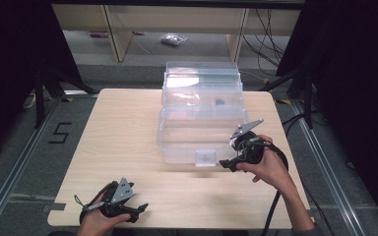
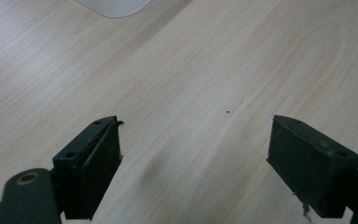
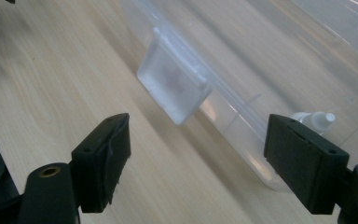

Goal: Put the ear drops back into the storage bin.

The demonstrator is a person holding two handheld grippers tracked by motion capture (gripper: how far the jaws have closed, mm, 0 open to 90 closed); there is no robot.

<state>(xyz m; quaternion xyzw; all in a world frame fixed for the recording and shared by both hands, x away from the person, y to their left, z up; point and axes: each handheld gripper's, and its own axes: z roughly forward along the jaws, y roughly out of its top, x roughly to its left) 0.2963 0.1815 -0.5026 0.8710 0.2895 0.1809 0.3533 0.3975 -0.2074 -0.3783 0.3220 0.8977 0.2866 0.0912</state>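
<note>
A clear plastic box (image 1: 202,113) with its lid down stands at the middle back of the wooden table (image 1: 128,132). Its frosted latch tab (image 1: 205,158) hangs at the front edge. My right gripper (image 1: 229,164) is by the box's front right corner, open, and points left toward the latch. In the right gripper view the jaws (image 3: 214,158) stand wide with the latch (image 3: 172,84) ahead of them and nothing between them. A small white bottle (image 3: 314,120) lies inside the box (image 3: 270,70). My left gripper (image 1: 140,209) rests open at the near left, over bare wood (image 2: 193,154).
A small dark item (image 1: 220,102) shows through the box's lid. Black stands and cables flank the table. A taped "5" (image 1: 59,132) marks the floor at the left. Behind the table is wooden shelving and a plastic bag (image 1: 173,39) on the floor.
</note>
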